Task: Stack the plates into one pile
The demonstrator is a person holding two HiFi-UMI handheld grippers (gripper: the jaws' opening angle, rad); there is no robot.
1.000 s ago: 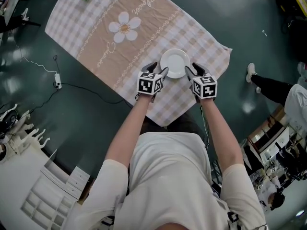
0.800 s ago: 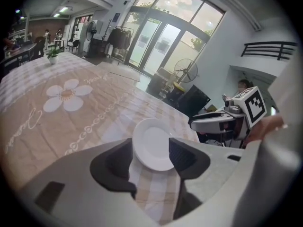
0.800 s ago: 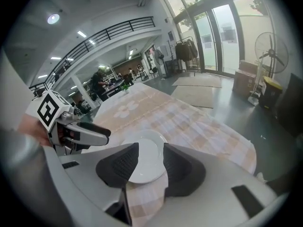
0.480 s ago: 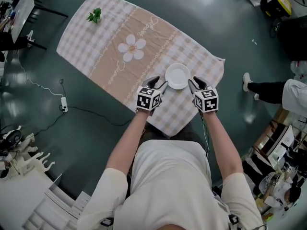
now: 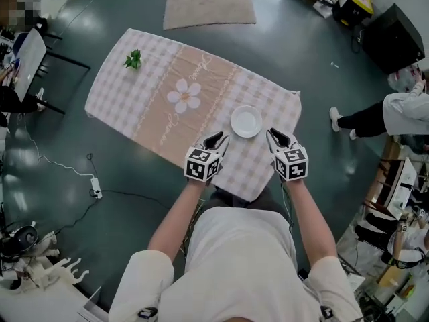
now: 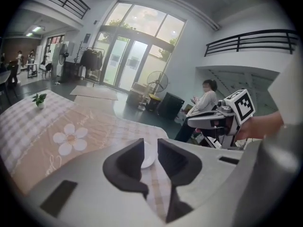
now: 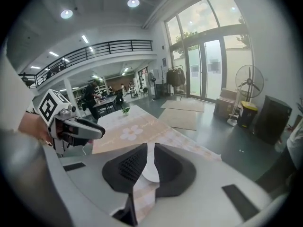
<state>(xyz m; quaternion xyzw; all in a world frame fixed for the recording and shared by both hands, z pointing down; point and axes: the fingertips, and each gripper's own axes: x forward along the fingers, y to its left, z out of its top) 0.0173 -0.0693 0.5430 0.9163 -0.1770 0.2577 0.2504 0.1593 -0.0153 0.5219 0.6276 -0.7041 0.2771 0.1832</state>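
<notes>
Dark pads on the left gripper [image 6: 150, 148] stand a narrow slit apart, those on the right gripper [image 7: 148, 154] narrower still. Both pairs have just been closing, with only air between them. Past the tips, the white plate pile [image 5: 246, 121] rests on the checked cloth [image 5: 151, 92] near its corner, between the two grippers and clear of both. The pile looks made (how many plates it holds I cannot tell), so the job now seems to be getting clear: go up and back evenly, without snagging rim or cloth. Each gripper view proves its jaws empty. Only the head view shows both grippers flanking the pile, with no stray plate elsewhere, just a green sprig [image 5: 133, 60] at the far end.
</notes>
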